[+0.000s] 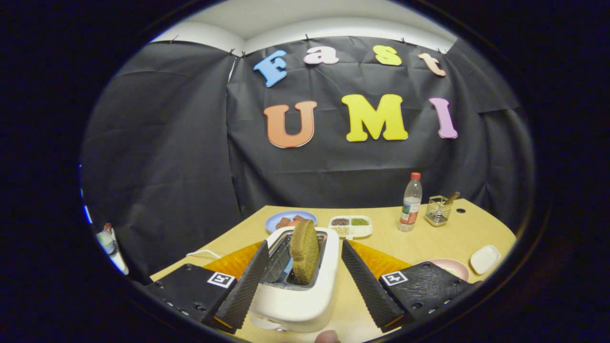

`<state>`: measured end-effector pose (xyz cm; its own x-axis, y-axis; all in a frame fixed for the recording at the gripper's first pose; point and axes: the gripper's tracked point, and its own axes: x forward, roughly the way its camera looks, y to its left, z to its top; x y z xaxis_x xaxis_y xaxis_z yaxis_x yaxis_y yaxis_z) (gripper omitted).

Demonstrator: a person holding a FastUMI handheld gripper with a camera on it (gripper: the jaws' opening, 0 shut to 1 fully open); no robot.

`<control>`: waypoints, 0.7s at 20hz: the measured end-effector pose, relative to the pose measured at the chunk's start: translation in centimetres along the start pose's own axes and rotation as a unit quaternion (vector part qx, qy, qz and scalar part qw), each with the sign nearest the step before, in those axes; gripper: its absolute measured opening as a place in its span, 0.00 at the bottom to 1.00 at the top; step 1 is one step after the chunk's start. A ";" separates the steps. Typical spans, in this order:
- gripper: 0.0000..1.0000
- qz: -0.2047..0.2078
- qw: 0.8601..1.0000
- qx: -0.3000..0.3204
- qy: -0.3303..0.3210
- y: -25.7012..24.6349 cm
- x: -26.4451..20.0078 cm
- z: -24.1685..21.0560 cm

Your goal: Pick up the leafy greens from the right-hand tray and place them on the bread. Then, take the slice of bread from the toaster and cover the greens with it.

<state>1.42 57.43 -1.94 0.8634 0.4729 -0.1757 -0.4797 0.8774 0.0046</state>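
2 fingers of tongs [302,286] spread wide, flanking toaster [298,290], bread slice [305,250] untouched.

Glossy smooth plastic toaster [296,295], coarse matt bread slice [305,250], pale matt wood-look table [429,240], ridged gripper fingers [367,286] spread wide, clear plastic bottle [411,202]

The gripper [301,281] stands wide open, its fingers either side of the white toaster [298,290], which fills the gap between them. The bread slice [305,250] sticks up from the slot with open air above it. Beyond the toaster, a blue plate [289,220] and a divided dish [350,226] block the far middle. Farther right stand a bottle [411,202] and a wire basket [438,210], with bare table [429,243] nearer. A pink plate [452,267] and a white dish [485,259] crowd the near right.
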 end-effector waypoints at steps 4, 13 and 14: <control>0.84 -0.023 0.999 0.009 0.028 -0.1 2.2 -0.5; 0.19 -0.054 0.996 0.014 0.067 -1.0 4.3 -1.2; 0.18 -0.051 0.996 0.015 0.065 -1.0 4.3 -0.9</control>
<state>5.46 58.48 -3.61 0.8784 0.3690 -0.3037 -0.3846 0.9230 0.0091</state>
